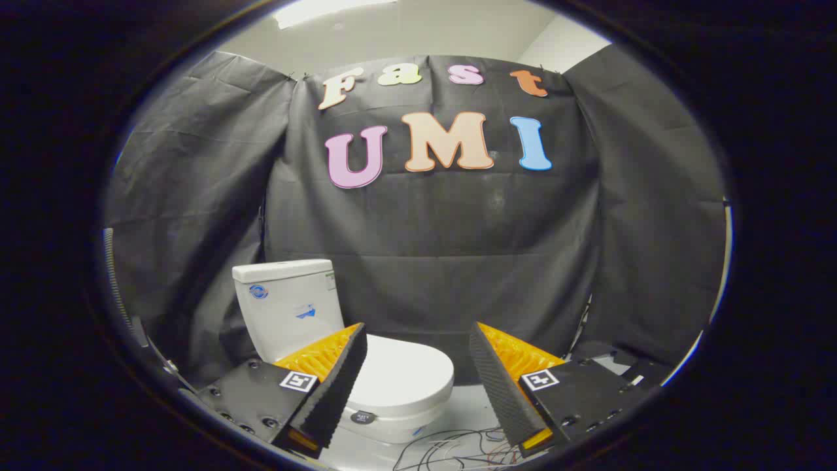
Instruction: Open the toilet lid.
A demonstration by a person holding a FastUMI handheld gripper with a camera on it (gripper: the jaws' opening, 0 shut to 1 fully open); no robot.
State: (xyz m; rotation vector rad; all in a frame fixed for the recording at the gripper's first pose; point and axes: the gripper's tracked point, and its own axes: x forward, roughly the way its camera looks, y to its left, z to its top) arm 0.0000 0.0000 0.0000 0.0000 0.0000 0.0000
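Note:
A white toilet stands on the floor in front of the black cloth wall, its tank (290, 313) upright behind it. The lid (402, 374) lies flat and closed over the bowl, with a small dark round sticker (362, 417) on the bowl's front rim. My gripper (418, 340) is open, its two black ribbed fingers with orange backs spread wide. The left finger (340, 383) overlaps the lid's left side in the picture, while the right finger (498, 386) is off to the right of the bowl. Nothing is between them; the toilet lies beyond the fingertips.
Loose thin cables (458, 448) lie on the pale floor just in front of the toilet. Black cloth walls close in the booth at the back and on both sides. A dark object (611, 356) sits low at the right wall.

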